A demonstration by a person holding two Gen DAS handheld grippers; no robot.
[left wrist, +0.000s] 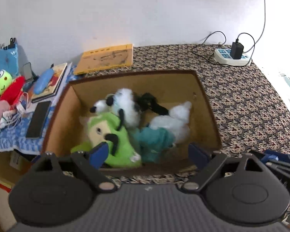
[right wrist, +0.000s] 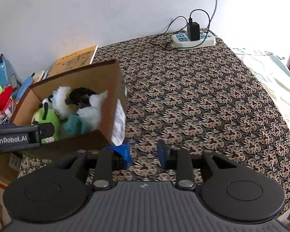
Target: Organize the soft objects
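Observation:
A brown cardboard box [left wrist: 206,104] stands on the patterned bedcover [right wrist: 203,96]. Inside lie a green plush [left wrist: 114,141], a white and black plush [left wrist: 123,106], a white plush [left wrist: 174,119], a teal soft piece [left wrist: 154,139] and something black [left wrist: 152,104]. My left gripper [left wrist: 148,151] hangs above the box's near edge, jaws wide open and nothing between them. My right gripper [right wrist: 143,150] is over the bedcover just right of the box [right wrist: 110,81], open and holding nothing. The left gripper's finger [right wrist: 44,131] shows at the left of the right wrist view.
Left of the box, a side surface holds a green frog plush [left wrist: 2,82], a red plush [left wrist: 11,92], books [left wrist: 52,81] and a dark phone [left wrist: 38,121]. A yellow book [left wrist: 106,58] leans at the wall. A power strip [left wrist: 232,58] with a charger sits at the far right.

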